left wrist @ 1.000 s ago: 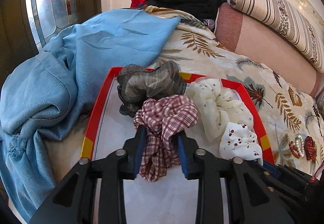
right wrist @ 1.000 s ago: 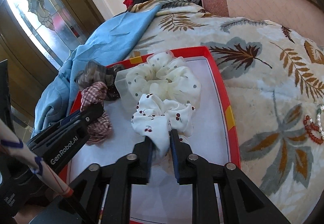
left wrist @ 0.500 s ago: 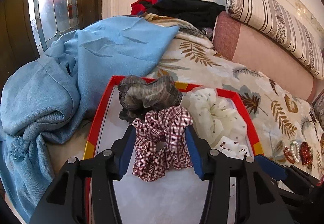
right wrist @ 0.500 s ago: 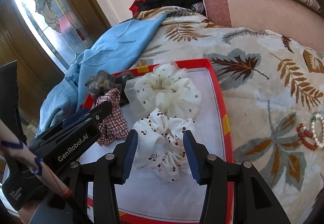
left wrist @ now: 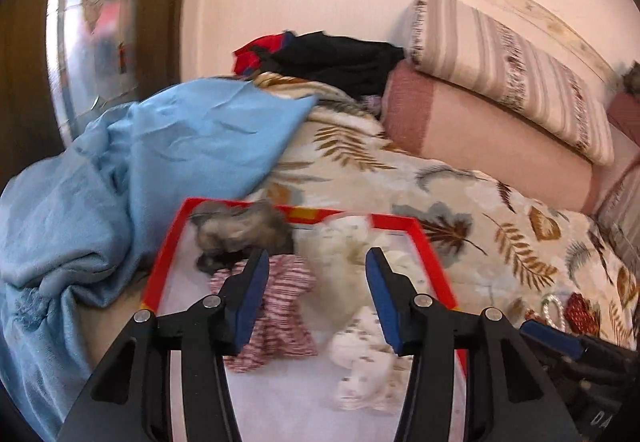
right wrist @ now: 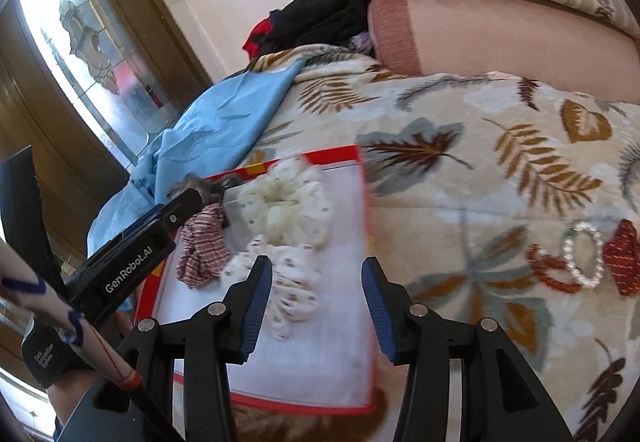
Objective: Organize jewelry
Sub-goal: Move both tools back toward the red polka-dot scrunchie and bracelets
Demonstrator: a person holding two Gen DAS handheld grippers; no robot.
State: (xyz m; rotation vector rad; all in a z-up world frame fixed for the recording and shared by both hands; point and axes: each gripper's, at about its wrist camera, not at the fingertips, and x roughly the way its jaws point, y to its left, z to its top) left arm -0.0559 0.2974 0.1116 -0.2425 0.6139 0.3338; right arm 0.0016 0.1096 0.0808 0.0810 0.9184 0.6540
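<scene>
We note both tools have let go since a second ago: the left gripper (left wrist: 314, 284), then clamped on the plaid scrunchie (left wrist: 276, 318), now stands about half open with nothing between its pads, lifted off the cloth; its jaws have just been opening. The right gripper (right wrist: 317, 300) likewise released the white cherry-print scrunchie (right wrist: 292, 290) — jaws just parted, empty, raised above it. Left to right in the red-rimmed tray (right wrist: 366, 226): grey scrunchie (left wrist: 240, 234) at the far left corner, plaid one below it, cream dotted scrunchie (right wrist: 288, 202) mid-tray, cherry-print one nearest us. The tray's near white floor lies bare. Blue cloth (left wrist: 132, 178) crowds the tray's left rim; right of the tray, open leaf-print blanket (right wrist: 460, 178), then a pearl bracelet (right wrist: 584, 254) beside a red bead bracelet (right wrist: 548, 270) — well apart from the tray.
</scene>
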